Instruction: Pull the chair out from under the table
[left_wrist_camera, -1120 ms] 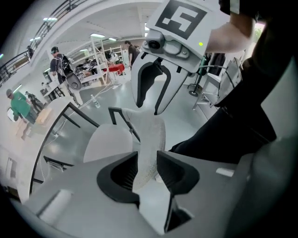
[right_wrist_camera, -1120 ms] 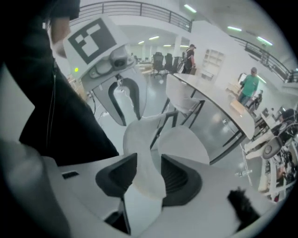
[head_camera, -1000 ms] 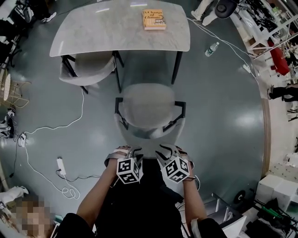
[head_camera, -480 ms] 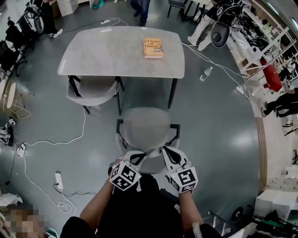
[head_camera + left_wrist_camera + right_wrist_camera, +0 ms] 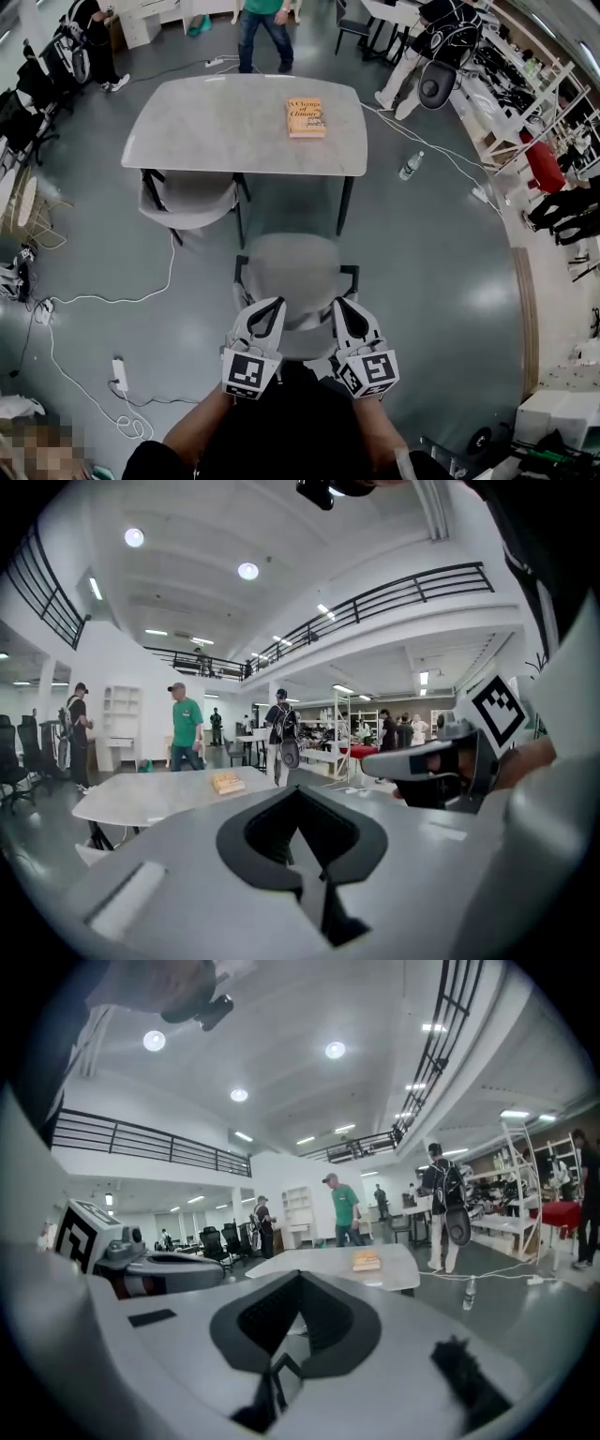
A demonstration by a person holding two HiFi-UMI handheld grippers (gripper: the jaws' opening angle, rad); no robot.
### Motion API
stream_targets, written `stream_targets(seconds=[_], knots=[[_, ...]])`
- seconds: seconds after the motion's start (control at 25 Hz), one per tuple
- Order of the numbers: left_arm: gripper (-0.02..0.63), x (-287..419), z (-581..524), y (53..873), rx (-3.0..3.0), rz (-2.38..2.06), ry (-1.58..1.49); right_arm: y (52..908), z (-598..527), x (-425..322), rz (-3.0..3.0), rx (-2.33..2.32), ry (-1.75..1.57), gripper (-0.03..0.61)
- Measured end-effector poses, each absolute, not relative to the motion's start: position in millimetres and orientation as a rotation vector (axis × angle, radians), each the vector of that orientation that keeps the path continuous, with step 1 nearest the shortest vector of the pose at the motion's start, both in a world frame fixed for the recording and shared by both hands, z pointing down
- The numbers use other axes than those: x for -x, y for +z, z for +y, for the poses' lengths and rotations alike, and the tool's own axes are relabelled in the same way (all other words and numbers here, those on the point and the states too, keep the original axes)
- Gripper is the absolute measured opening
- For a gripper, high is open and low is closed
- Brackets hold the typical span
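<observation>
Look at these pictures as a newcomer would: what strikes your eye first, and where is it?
The left gripper and right gripper, both shut and empty, sit bottom centre in the head view. Just beyond them a grey chair stands clear of the grey table, while a second chair sits tucked under its left side. An orange book lies on the tabletop's right half.

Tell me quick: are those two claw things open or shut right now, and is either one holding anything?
Left gripper: closed, holding nothing.
Right gripper: closed, holding nothing.
</observation>
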State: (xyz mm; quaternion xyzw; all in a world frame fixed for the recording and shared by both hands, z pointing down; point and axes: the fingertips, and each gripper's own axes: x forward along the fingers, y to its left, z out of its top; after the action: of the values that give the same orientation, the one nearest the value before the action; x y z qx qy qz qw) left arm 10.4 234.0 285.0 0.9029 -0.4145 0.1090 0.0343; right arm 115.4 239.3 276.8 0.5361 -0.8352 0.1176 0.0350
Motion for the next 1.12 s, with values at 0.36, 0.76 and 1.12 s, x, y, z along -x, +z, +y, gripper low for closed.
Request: stream_targets(seconds=[0.36, 0.76, 1.12], knots=[[0.008, -15.1, 233.2, 275.4, -2.775, -1.328, 0.246, 279.6, 235.7, -115.9, -2.569, -1.682, 0.373, 0.014], [0.008, -14.9, 228.1, 273.9, -2.748, -1.345, 0.229, 275.6, 227.1, -122.4, -2.587, -1.678, 0.365, 0.014], [0.008, -11.7, 225.9, 276.5, -2.759, -1.363, 0.238, 274.7, 223.5, -122.1, -2.597, -1.671, 0.36, 0.014]])
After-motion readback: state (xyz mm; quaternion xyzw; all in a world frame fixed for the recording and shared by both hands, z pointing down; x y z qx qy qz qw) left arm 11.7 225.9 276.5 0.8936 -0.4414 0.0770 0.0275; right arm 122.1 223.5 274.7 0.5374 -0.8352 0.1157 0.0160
